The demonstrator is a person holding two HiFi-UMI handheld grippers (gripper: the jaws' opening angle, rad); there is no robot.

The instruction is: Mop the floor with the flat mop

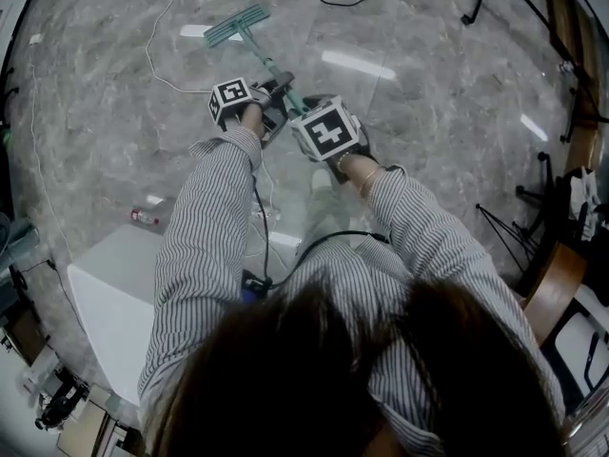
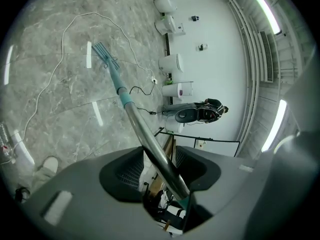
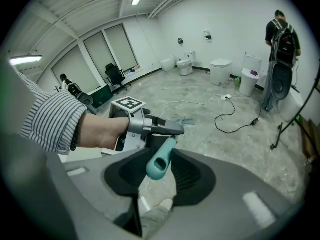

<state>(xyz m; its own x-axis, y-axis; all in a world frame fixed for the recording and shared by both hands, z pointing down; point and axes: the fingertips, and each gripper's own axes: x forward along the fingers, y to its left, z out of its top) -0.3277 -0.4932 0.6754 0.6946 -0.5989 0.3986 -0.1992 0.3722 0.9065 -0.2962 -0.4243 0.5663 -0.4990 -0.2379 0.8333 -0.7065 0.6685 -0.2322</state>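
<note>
Grey marbled floor (image 1: 428,112) spreads out, crossed by a white cable (image 1: 162,36), with toilets (image 3: 220,71) along the far wall (image 3: 225,19). The left gripper (image 2: 161,168) is clamped around the metal shaft of the flat mop (image 2: 145,136). The mop's teal head (image 1: 236,25) lies flat on the floor well ahead. Just behind, the right gripper (image 3: 161,171) squeezes the teal handle end (image 3: 160,163). A person (image 3: 280,39) stands by the wall.

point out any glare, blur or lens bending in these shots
Head view: bright glare strips on the glossy floor, edges curve, mop sharp, hair at the bottom soft. Left gripper view: strong fisheye bends the strip lights; same floor glare. Right gripper view: evenly lit, ceiling lines bowed, mop handle sharp.
</note>
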